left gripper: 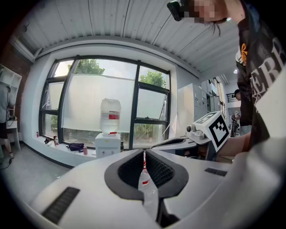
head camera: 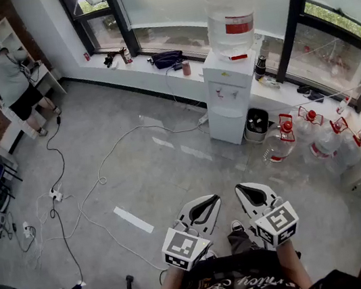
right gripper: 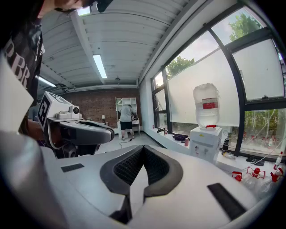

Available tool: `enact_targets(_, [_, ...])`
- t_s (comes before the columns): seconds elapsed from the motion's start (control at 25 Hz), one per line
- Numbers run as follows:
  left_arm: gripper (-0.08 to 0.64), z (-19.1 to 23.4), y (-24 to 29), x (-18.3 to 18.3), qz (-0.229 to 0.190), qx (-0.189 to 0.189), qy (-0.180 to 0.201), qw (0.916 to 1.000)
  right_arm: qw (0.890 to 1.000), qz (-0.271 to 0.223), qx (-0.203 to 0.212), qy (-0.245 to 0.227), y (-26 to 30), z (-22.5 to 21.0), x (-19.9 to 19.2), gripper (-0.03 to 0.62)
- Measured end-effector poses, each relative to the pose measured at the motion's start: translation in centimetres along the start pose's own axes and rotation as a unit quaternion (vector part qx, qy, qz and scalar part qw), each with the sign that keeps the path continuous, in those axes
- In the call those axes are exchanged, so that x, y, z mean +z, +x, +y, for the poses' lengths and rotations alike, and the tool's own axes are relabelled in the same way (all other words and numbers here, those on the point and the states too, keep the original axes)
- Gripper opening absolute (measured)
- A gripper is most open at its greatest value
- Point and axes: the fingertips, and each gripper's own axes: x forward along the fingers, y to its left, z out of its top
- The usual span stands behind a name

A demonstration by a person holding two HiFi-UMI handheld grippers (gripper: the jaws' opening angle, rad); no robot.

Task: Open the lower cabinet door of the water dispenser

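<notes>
The white water dispenser [head camera: 230, 94] stands against the window ledge with a clear bottle [head camera: 231, 19] on top; its lower cabinet door [head camera: 227, 126] looks closed. Both grippers are held close to my body, far across the floor from it. My left gripper [head camera: 204, 206] and right gripper [head camera: 254, 193] hang side by side, each shut with nothing between the jaws. In the left gripper view the dispenser [left gripper: 107, 145] is small beyond the closed tips of the left gripper [left gripper: 144, 152]. In the right gripper view the dispenser [right gripper: 205, 142] stands right of the right gripper [right gripper: 143, 146].
Several water bottles [head camera: 316, 137] with red caps lie on the floor right of the dispenser, and a black bin [head camera: 257, 124] sits beside it. Cables [head camera: 75, 213] trail over the grey floor at left. A person [head camera: 16, 82] stands by white shelves at the far left.
</notes>
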Motion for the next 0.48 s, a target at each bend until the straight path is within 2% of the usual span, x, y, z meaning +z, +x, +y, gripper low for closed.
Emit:
enact_targets(0.24, [0.020, 0.4, 1.8, 0.1, 0.005, 0.003, -0.004, 1.0000, 1.000, -0.001, 0.003, 0.001, 0.4, -1.9, 0.2, 0.012])
enact_targets(0.48, [0.020, 0.8, 5.3, 0.6, 0.007, 0.010, -0.007, 0.9999, 1.000, -0.011, 0.009, 0.015, 0.7, -5.7, 0.6, 0.012])
